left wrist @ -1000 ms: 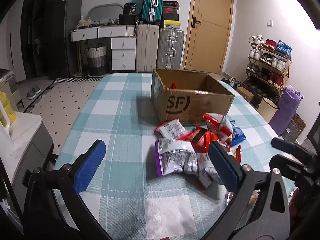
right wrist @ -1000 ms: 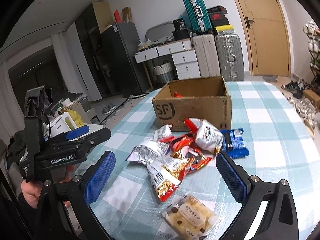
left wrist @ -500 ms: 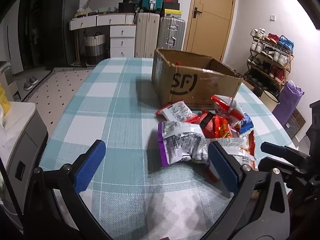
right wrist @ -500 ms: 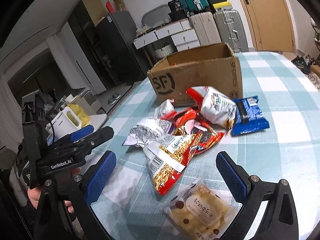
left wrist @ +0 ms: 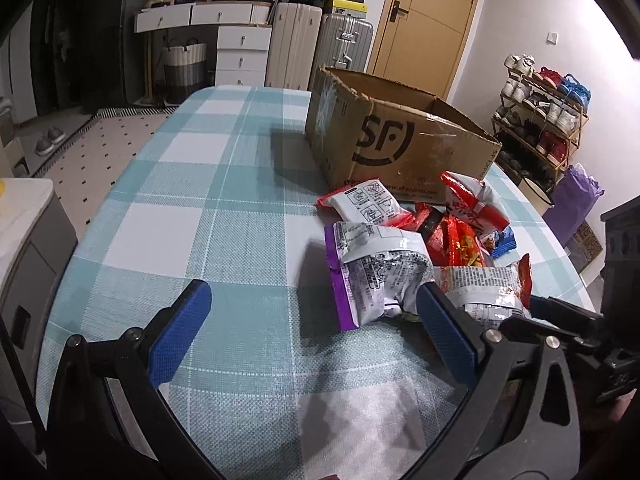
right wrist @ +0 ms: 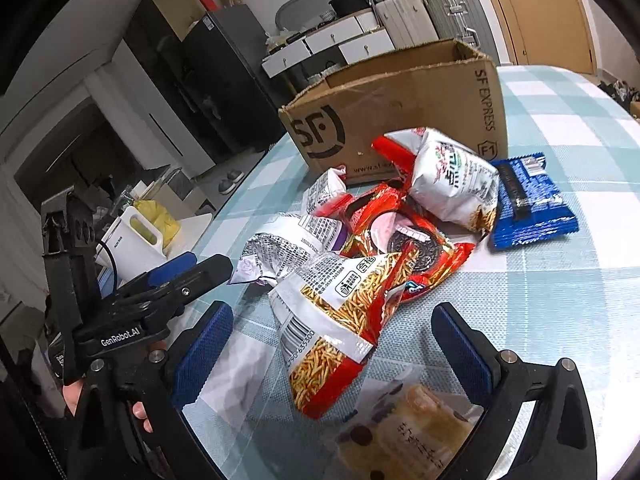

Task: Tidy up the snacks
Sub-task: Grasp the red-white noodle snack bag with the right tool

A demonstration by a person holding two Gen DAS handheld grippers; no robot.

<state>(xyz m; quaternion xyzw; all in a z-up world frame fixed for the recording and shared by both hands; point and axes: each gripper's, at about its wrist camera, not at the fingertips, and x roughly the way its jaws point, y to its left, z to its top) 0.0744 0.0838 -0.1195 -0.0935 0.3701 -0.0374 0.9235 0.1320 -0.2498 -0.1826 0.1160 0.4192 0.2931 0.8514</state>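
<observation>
A pile of snack bags lies on the checked tablecloth (left wrist: 224,216) before an open SF cardboard box (left wrist: 392,140). My left gripper (left wrist: 316,320) is open and empty, low over the cloth, its right finger beside a silver-and-purple bag (left wrist: 376,276). My right gripper (right wrist: 332,344) is open and empty, just above a red-and-white fries bag (right wrist: 336,320), with a clear pack of yellow cakes (right wrist: 408,436) under it. Behind lie a red cookie bag (right wrist: 404,240), a white-and-red bag (right wrist: 448,176) and a blue pack (right wrist: 528,204). The box (right wrist: 400,104) stands behind them.
The left gripper's body (right wrist: 132,304) shows at the left of the right wrist view. A white appliance (right wrist: 136,240) stands off the table's left edge. Suitcases (left wrist: 316,48), drawers, a door and a shoe rack (left wrist: 540,120) line the room behind.
Both grippers have moved forward and down toward the pile; the bags look larger and closer. Neither has closed or taken anything.
</observation>
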